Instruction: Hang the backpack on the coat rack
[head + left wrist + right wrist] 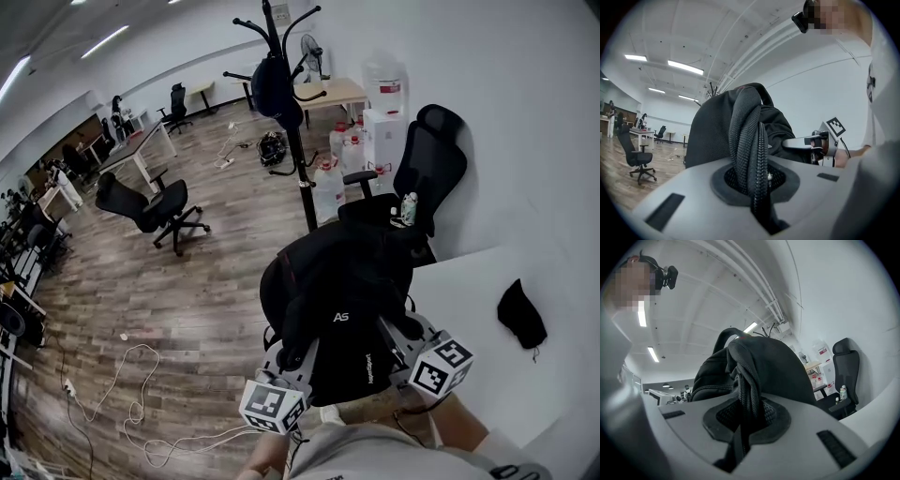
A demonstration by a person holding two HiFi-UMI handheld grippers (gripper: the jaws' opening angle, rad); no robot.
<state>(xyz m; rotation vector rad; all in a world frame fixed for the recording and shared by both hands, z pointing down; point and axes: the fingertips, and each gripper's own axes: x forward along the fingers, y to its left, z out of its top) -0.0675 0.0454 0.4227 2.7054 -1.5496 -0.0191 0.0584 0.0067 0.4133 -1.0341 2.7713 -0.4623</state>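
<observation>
A black backpack (342,300) hangs in the air between my two grippers, in front of the person. My left gripper (295,354) is shut on one woven shoulder strap (749,140), which runs up from between its jaws to the bag. On the other side, my right gripper (398,336) is shut on the other strap (746,385). Both grippers point level. The black coat rack (292,122) stands farther off across the wooden floor. A dark bag (275,89) hangs on one of its hooks. The bag's bulk hides the rack in both gripper views.
A black office chair (427,169) stands just behind the backpack, beside a white table (478,309) with a small black item (521,314) on it. Water jugs (328,187) sit at the rack's foot. Another chair (150,206) is at the left, and cables (131,394) lie on the floor.
</observation>
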